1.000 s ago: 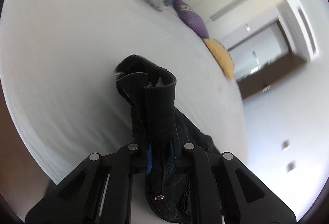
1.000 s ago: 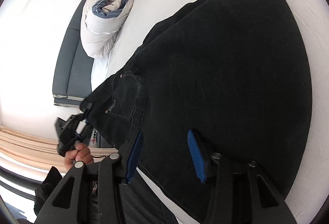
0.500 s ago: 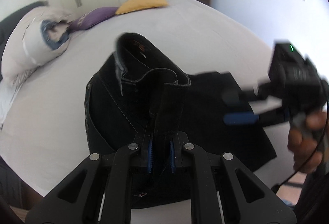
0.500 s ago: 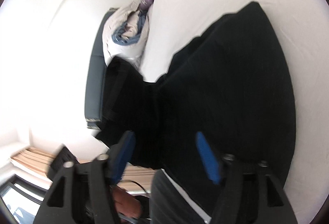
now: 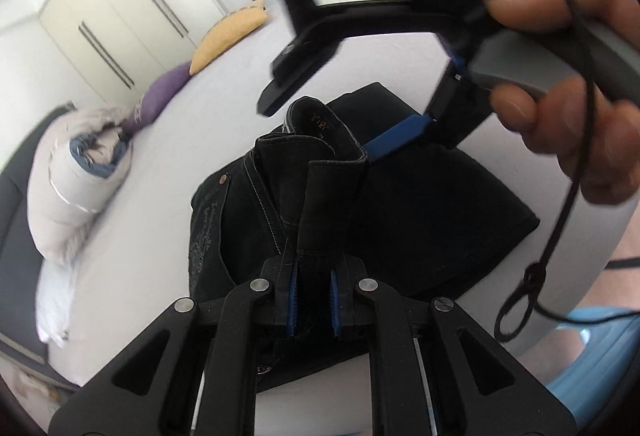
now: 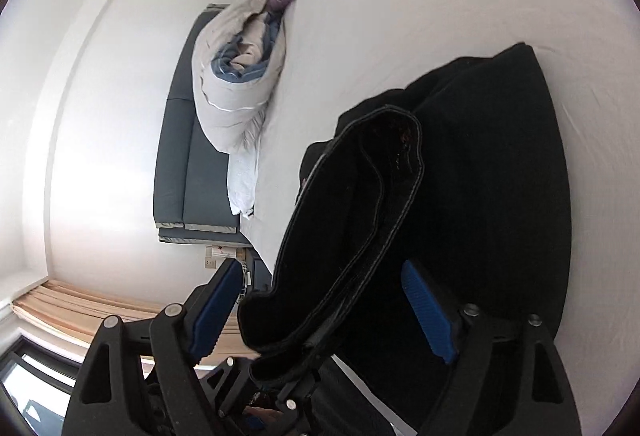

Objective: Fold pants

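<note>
Black pants lie folded on the white bed. My left gripper is shut on a raised fold of their waistband, which stands up above the rest of the cloth. A hand holds my right gripper just beyond it. In the right wrist view the waistband runs up between the blue pads of my right gripper. Its jaws are opening and the pads do not press on the cloth. The left gripper shows below, gripping the band's lower end.
A rolled pale duvet lies at the head of the bed against a grey headboard. A purple pillow and a yellow pillow sit beyond it, before cream wardrobe doors. A black cable hangs from the hand.
My left gripper has swung across the bed with the waistband and rolled, bringing the band up to the right gripper. The right gripper's jaws have spread wider, and the band now stands between them.
</note>
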`<act>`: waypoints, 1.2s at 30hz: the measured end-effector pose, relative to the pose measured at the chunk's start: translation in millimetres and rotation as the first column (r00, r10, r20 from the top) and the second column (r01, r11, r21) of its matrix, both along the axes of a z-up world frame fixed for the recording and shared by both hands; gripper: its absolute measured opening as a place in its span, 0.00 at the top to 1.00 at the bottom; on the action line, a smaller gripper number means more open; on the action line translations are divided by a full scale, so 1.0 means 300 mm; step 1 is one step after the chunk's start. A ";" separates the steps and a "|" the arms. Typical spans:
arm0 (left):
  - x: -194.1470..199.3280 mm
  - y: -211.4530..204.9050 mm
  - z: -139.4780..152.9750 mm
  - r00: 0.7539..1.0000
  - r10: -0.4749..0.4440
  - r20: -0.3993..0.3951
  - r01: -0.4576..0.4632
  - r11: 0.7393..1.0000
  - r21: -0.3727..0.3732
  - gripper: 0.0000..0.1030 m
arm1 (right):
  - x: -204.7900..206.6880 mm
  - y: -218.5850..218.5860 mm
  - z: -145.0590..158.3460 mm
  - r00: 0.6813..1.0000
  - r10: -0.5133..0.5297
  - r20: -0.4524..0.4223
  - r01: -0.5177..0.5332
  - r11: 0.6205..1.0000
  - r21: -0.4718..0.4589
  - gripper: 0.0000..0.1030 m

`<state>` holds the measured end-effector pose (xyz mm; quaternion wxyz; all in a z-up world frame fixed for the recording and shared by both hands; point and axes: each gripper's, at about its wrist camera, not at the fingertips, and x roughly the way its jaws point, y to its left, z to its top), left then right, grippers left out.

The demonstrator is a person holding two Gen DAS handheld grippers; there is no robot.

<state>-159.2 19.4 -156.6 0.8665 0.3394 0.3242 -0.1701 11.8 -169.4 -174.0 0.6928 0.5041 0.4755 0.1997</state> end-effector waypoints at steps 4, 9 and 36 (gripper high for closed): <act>-0.059 -0.034 -0.047 0.996 -0.053 0.066 0.046 0.994 0.096 0.90 | 0.038 0.002 -0.020 0.999 -0.005 -0.054 0.005 1.000 -0.005 0.18; -0.108 -0.061 -0.077 0.988 -0.098 0.115 0.078 0.983 0.164 0.90 | 0.100 0.029 -0.003 0.995 0.072 -0.062 -0.079 0.989 -0.122 0.74; -0.166 -0.231 -0.166 0.973 -0.225 0.043 0.215 0.962 0.171 0.90 | -0.117 -0.169 -0.025 0.999 -0.012 0.042 0.023 0.961 -0.274 0.85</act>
